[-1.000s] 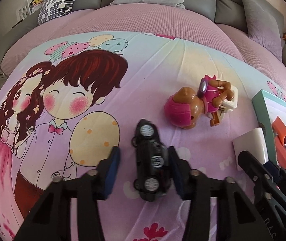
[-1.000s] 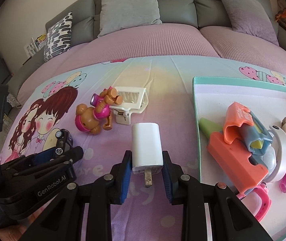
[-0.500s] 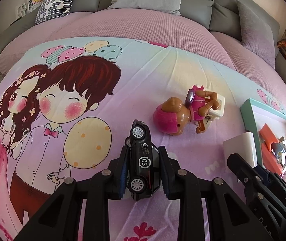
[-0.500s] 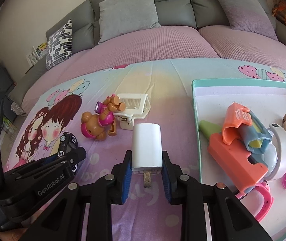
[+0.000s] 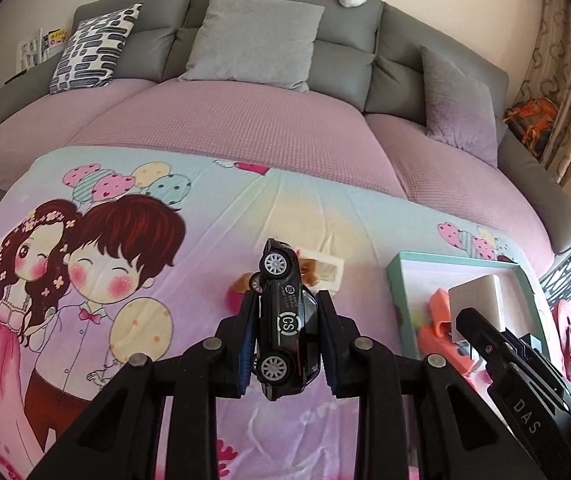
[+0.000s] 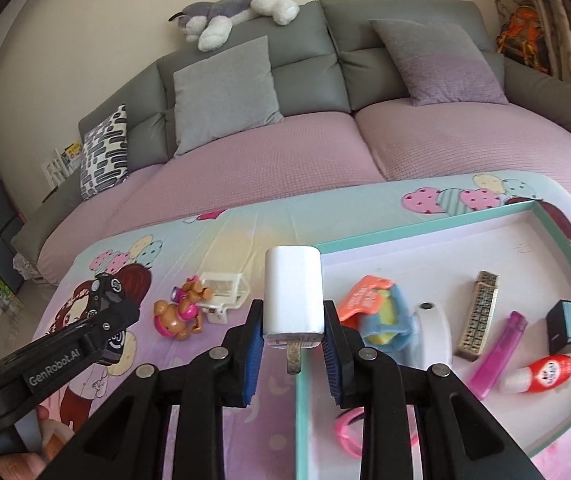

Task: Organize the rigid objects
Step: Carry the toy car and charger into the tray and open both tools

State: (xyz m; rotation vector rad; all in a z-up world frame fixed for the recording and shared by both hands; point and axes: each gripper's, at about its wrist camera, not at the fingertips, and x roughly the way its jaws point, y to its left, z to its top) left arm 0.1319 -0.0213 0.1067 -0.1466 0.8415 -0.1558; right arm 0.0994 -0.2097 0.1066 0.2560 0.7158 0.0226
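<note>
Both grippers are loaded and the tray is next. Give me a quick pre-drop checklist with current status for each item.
1. Left gripper shut on the black toy car: ok, both pads against its sides.
2. Right gripper shut on the white charger: ok, prongs pointing back at the camera.
3. Both items lifted clear of the bedsheet: ok.
4. Bare floor in the teal tray for two more items: ok, far half is bare.
5. Charger over the tray: cannot tell, it hangs near the tray's left rim.
6. Dog figure and white clip still outside the tray: not ok.
</note>
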